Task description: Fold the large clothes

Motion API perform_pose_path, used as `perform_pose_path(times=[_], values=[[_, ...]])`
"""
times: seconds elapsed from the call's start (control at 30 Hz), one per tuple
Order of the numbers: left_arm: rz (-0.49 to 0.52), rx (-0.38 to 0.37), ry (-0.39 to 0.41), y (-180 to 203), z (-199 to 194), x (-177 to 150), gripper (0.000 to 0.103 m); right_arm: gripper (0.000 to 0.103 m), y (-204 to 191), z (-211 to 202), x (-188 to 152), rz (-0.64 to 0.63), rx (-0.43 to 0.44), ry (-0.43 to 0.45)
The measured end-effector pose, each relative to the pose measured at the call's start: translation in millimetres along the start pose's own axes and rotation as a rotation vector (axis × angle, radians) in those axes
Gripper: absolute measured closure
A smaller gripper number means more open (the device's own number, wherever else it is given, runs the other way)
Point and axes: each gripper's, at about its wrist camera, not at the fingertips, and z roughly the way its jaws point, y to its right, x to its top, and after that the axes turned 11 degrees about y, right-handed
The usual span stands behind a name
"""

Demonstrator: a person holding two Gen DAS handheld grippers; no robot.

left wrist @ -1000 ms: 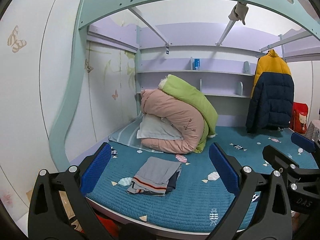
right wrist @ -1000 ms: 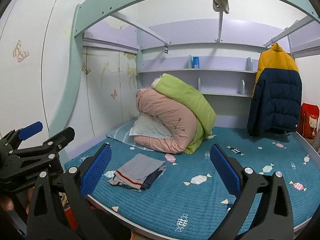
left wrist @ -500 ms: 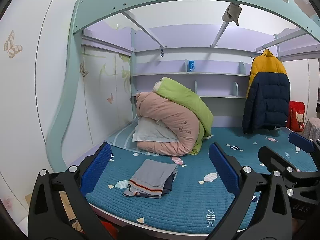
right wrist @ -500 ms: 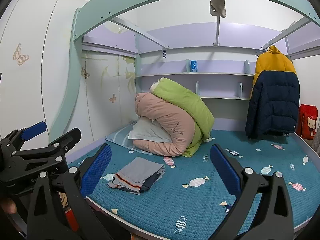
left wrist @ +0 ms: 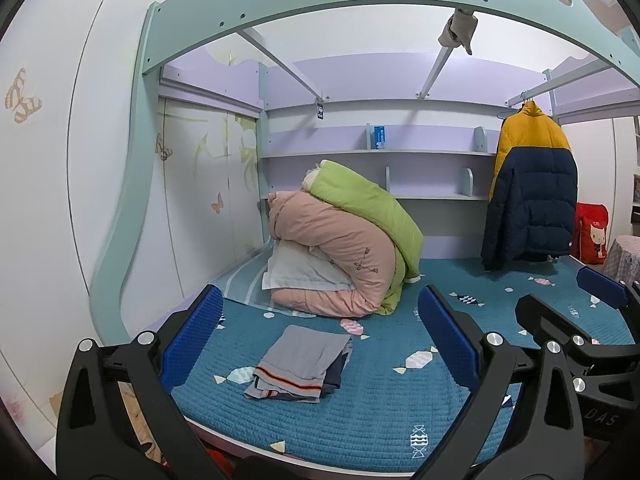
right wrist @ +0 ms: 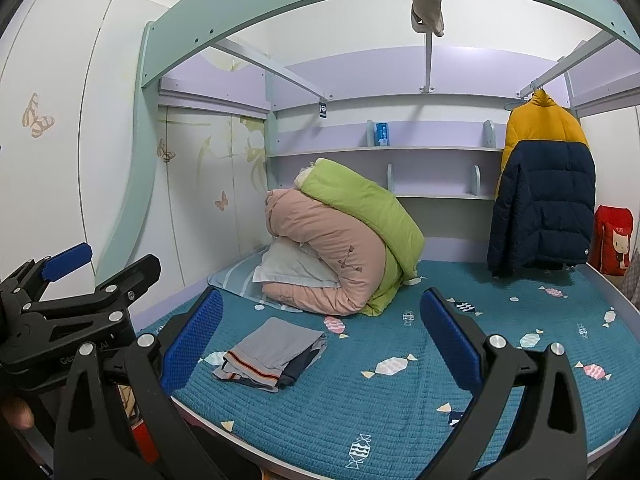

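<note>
Near the bed's [left wrist: 400,420] front edge, toward its left corner, a folded pile of clothes [left wrist: 298,364] is seen; the lower dark layers are mostly covered by the grey top piece, and the kind of garment cannot be made out. Below the bed's front edge, the floor is largely hidden by the gripper frames. The left gripper [left wrist: 320,336] is held level before the bed with its blue fingers [left wrist: 192,336] spread wide and nothing between them; the clothes appear between the fingers in view but lie well beyond the tips, untouched. The right gripper [right wrist: 320,336] is held likewise, fingers wide apart and empty, the clothes [right wrist: 272,354] lying ahead, nearer its left finger. At the bottom-left rim of the right view only a fingertip of the hand [right wrist: 16,414] is visible. A jacket [left wrist: 528,192] hangs at the bed's back right.
</note>
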Motion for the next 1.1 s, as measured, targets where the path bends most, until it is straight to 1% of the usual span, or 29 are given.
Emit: perform_pose_path(times=[0.57,1.1], values=[[0.007,0.008,0.009,8.0,-2.1,2.8,0.005,0.008,3.2,-2.4,1.9,0.014,-0.005,-0.002],[0.008,0.008,0.010,7.8,-2.2,2.7,0.005,0.008,1.2,-1.8,2.5,0.021,-0.015,-0.006]])
